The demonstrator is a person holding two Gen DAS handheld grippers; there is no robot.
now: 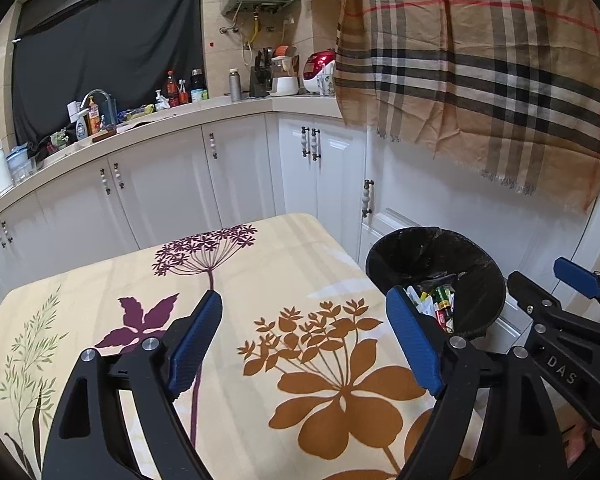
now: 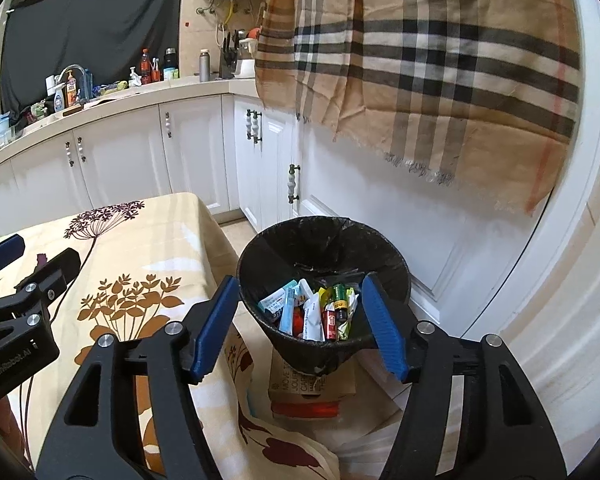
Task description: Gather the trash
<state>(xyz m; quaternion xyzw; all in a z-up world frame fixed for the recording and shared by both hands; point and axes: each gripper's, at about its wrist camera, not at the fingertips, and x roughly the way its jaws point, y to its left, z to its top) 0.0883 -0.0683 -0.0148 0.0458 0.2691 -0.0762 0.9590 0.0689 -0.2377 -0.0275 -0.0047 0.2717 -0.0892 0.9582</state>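
A black bin (image 2: 324, 256) lined with a black bag stands beside the table's right edge, raised on a cardboard box (image 2: 312, 388). Wrappers, small packets and tubes (image 2: 312, 312) lie in its bottom. My right gripper (image 2: 300, 320) hangs over the bin's near rim, jaws apart with nothing between the blue pads. My left gripper (image 1: 304, 344) is over the flowered tablecloth (image 1: 260, 280), open and empty. The bin (image 1: 436, 276) shows at the right in the left wrist view, with the right gripper's (image 1: 580, 292) black frame beside it.
White cabinets (image 1: 160, 192) run along the back under a cluttered counter (image 1: 140, 116) with bottles and a sink tap. A plaid cloth (image 1: 480, 68) hangs at the upper right. White panelled doors (image 2: 380, 208) stand behind the bin.
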